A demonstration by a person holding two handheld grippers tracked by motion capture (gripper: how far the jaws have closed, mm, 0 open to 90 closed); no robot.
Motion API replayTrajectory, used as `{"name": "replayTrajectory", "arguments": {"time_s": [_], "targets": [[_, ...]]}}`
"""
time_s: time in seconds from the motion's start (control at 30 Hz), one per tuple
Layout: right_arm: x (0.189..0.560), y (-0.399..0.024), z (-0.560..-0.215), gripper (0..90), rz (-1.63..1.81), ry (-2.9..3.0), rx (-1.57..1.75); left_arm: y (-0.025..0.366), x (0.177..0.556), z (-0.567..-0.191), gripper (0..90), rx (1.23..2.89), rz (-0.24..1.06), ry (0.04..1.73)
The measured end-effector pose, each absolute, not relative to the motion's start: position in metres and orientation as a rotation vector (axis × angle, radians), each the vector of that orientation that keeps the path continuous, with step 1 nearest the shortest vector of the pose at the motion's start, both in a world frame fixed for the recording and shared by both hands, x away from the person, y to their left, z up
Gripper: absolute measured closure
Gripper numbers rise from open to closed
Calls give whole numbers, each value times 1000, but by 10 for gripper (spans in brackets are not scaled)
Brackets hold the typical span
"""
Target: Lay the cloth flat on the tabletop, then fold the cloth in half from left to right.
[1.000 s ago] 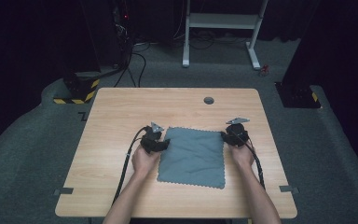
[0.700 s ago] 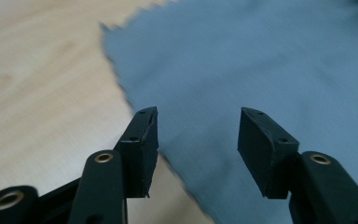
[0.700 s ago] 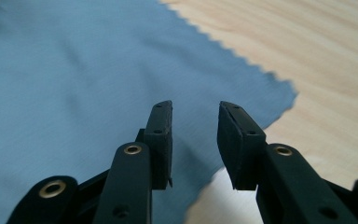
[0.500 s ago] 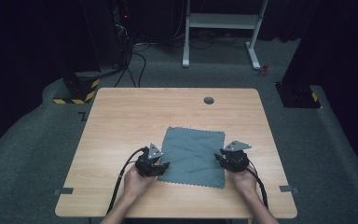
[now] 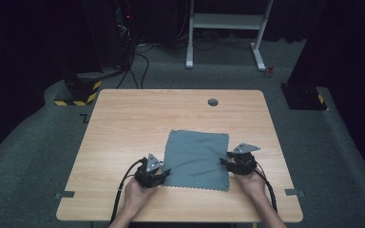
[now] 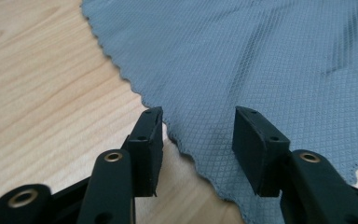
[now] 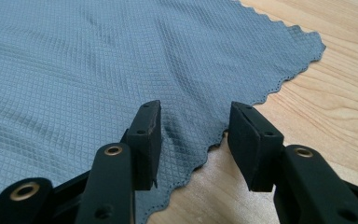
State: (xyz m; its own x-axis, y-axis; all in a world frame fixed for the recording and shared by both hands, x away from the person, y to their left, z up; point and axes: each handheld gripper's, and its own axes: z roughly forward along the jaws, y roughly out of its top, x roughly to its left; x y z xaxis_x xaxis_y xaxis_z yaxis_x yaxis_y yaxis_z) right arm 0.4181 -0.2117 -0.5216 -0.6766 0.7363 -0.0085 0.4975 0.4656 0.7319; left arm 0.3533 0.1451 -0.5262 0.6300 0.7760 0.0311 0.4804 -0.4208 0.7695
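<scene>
My left gripper [image 5: 164, 172] has just narrowed but stands apart, gripping nothing; the grey cloth's [image 5: 197, 159] scalloped edge lies flat between its fingers [image 6: 150, 135]. My right gripper [image 5: 224, 163] has just widened, astride the opposite edge, pads clear.

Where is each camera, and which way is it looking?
High view: sits above the person's side, looking forward and down on the table; forearms, hands, left gripper and right gripper show.
Left gripper view: rides on the left gripper, looking along its open jaws at the cloth's scalloped edge.
Right gripper view: rides on the right gripper, looking along its open jaws at another edge.
All views share the grey cloth.
</scene>
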Motion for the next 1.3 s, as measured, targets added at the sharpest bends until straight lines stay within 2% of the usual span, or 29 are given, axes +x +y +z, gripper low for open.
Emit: {"name": "replayTrajectory", "arguments": {"time_s": [0.3,0.5,0.63,0.8,1.0,1.3], "targets": [[418,-210,-521,541,1022,2389,1069,148,346,-526,504,2088,464,993],[416,-209,-522,474,1011,2350,1116,148,355,-522,432,2126,412,990],[417,-208,-520,459,983,2353,1142,149,366,-515,430,2103,426,990],[413,-204,-518,527,996,2343,1153,146,388,-513,424,2084,422,1026],[399,-180,-506,677,1079,2379,1009,142,413,-521,430,2075,457,1079],[383,-108,-510,749,1146,2532,771,132,452,-517,449,2093,480,1123]]}}
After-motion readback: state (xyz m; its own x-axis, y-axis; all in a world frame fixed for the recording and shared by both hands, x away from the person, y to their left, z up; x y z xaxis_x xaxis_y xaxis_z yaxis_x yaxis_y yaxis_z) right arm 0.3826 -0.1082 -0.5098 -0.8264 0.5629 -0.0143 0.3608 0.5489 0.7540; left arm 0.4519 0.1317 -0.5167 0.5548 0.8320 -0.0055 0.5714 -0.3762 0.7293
